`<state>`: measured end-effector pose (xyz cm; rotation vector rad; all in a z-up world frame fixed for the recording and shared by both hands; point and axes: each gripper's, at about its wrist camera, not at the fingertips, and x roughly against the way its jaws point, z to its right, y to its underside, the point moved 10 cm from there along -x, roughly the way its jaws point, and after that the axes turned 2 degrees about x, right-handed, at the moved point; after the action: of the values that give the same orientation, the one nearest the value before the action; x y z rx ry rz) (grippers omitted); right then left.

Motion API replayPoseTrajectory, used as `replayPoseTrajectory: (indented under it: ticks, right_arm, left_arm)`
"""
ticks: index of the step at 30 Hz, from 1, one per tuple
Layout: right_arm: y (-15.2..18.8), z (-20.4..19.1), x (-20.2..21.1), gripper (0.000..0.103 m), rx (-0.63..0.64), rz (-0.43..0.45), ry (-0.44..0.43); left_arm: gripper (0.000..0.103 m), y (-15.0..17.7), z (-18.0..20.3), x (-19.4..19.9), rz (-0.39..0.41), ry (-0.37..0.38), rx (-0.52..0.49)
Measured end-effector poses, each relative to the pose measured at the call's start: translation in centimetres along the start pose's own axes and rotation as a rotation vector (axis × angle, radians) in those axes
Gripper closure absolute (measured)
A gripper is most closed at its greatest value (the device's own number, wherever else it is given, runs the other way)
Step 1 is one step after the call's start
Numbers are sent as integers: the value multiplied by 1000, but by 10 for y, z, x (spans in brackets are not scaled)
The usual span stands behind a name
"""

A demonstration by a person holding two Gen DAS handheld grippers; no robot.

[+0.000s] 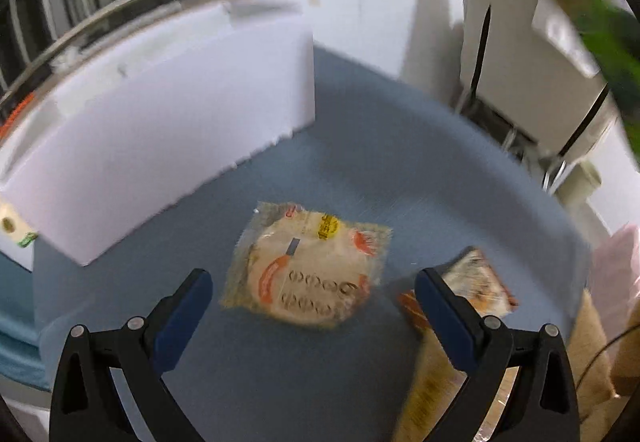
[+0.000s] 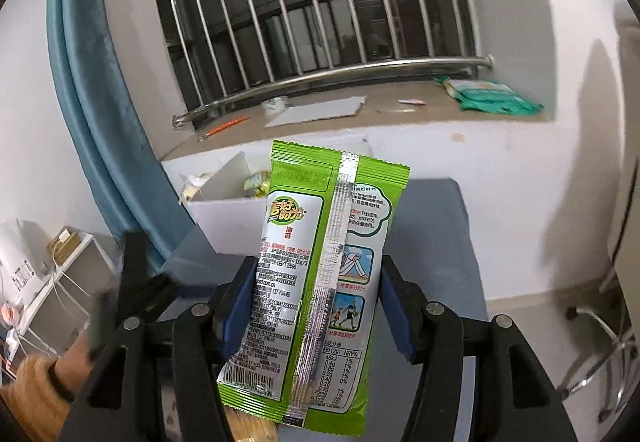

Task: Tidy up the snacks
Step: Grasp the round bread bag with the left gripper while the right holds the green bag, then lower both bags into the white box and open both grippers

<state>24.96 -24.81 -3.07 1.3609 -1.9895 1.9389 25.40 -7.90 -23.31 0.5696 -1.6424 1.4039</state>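
Two grippers, two different states. Right gripper (image 2: 316, 306): blue pads clamped on both sides of a green snack packet (image 2: 320, 274), held upright with its back seam and printed label facing the camera, lifted clear of the blue surface (image 2: 440, 226). Beyond it, at the far edge of that surface under the windowsill, stands a white box (image 2: 224, 213) with small wrapped items already visible inside. Judged to be the sorting bin.

Left gripper (image 1: 314, 296): fingers wide apart, nothing between them, angled down over the middle of the surface. Directly ahead of the fingertips lies a clear-wrapped round pastry packet (image 1: 306, 266), flat. An orange-printed packet (image 1: 480, 286) lies just beside the right-hand finger, near the surface's near right edge, partly hidden. The white box wall fills the far left of this view, which is blurred.

Progress, as judged: partway. Some snacks are in the box, one is in the air, and at least two are left on the surface.
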Motion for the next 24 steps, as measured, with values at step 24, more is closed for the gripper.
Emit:
replayPoseTrajectory:
  ticks: [24]
  right_arm:
    - [12, -17, -33, 39, 18, -44, -48]
  left_arm:
    - [24, -52, -70, 122, 343, 35, 202]
